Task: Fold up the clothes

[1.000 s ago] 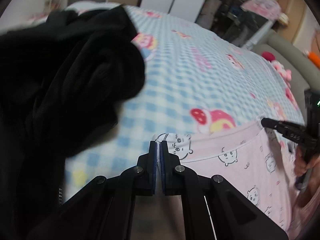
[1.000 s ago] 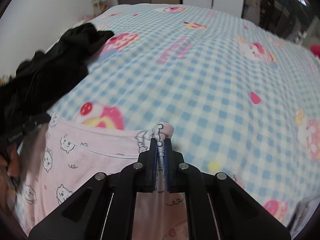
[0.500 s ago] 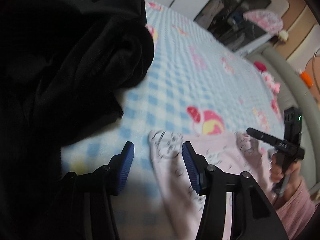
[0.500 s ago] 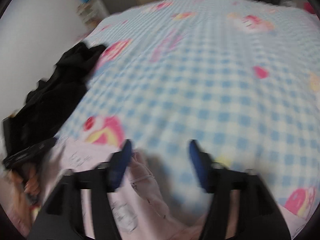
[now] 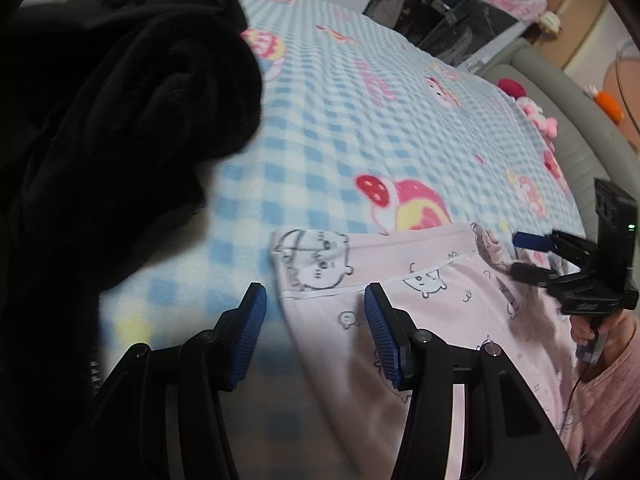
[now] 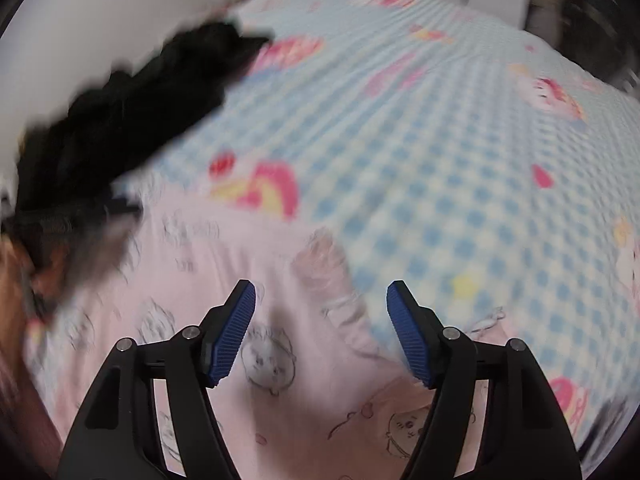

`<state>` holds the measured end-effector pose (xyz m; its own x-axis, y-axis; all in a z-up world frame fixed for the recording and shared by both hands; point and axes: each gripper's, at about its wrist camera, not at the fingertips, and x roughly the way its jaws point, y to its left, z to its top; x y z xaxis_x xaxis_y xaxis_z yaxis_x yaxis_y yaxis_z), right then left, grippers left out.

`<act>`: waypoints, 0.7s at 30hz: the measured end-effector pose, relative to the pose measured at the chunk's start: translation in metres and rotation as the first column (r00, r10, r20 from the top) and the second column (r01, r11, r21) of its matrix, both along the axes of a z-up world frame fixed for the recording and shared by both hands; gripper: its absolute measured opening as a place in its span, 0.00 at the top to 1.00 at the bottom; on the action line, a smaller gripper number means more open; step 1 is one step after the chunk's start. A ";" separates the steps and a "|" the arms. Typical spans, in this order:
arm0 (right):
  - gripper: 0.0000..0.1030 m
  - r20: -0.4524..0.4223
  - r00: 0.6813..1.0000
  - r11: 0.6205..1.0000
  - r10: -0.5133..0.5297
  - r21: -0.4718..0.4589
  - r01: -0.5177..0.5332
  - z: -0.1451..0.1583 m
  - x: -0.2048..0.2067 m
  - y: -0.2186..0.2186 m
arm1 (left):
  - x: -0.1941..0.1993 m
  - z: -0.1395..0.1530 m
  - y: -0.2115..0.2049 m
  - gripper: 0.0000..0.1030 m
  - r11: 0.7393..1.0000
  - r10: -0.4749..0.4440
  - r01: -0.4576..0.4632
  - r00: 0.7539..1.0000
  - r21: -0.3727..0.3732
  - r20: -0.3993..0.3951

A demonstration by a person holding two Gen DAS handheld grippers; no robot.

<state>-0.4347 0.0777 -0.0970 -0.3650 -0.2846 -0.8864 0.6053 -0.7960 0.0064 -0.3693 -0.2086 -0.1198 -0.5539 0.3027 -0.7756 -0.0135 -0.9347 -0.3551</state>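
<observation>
While both sets of jaws have just been opening, the left gripper and right gripper stand agape, gripping nothing, above pink pyjamas spread flat on the checked bed, beside black clothing.

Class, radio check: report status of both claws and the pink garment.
Left claw and right claw open, just released. Pink cartoon-print garment flat on blue checked blanket. Black clothes heap alongside, clear.

a blue checked bedspread beside a grey padded headboard.
</observation>
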 end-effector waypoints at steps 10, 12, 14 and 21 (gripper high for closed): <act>0.96 -0.014 0.989 0.979 -0.146 -0.146 0.142 0.008 -0.029 0.024 | 0.006 0.019 0.002 0.96 0.997 0.056 -0.060 0.993 -0.037 -0.108; 0.96 -0.025 0.986 0.975 -0.167 -0.154 0.161 0.010 -0.035 0.027 | 0.004 0.018 0.008 0.96 0.995 0.062 -0.071 0.991 -0.072 -0.118; 0.96 -0.030 0.983 0.973 -0.181 -0.148 0.174 0.004 -0.043 0.023 | 0.002 0.012 0.012 0.96 0.992 0.073 -0.084 0.991 -0.098 -0.113; 0.96 -0.022 0.970 0.966 -0.243 -0.099 0.240 -0.050 -0.063 0.012 | -0.009 -0.011 0.015 0.90 0.990 0.063 -0.068 0.997 -0.127 -0.048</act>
